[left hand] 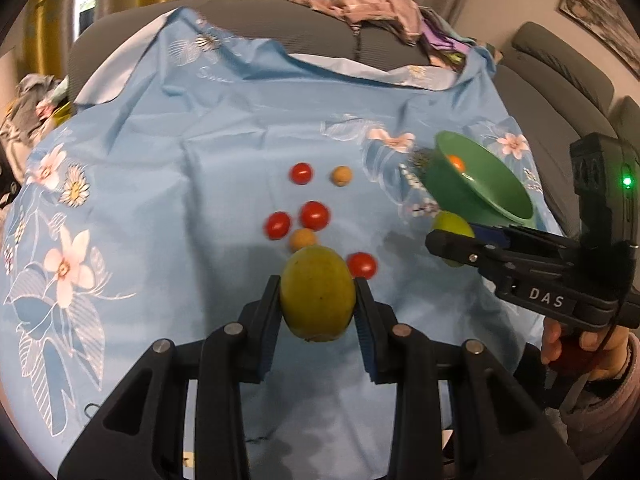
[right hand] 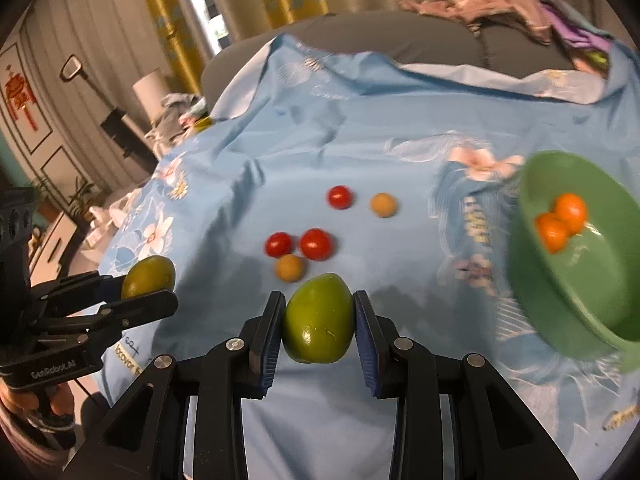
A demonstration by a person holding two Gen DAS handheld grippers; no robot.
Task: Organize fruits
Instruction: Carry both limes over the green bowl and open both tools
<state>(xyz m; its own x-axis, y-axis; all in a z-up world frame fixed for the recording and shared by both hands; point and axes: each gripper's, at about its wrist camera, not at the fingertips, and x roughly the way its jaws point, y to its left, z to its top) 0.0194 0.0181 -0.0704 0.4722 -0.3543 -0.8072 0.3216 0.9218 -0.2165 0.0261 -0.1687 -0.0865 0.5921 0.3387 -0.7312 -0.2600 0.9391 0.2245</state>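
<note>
My left gripper (left hand: 317, 298) is shut on a yellow-green fruit (left hand: 317, 292) above the blue floral cloth; it also shows in the right wrist view (right hand: 149, 277). My right gripper (right hand: 319, 314) is shut on a green fruit (right hand: 319, 318), seen from the left wrist view (left hand: 454, 225) next to the bowl. A green bowl (right hand: 568, 280) on the right holds two orange fruits (right hand: 560, 220); it also shows in the left wrist view (left hand: 480, 180). Several red tomatoes (right hand: 316, 244) and two tan fruits (right hand: 290, 268) lie on the cloth.
The blue floral cloth (left hand: 200, 184) covers a grey sofa (left hand: 560, 80). Clothes (left hand: 376, 4) are piled at the back. Curtains and a lamp (right hand: 150, 88) stand to the left.
</note>
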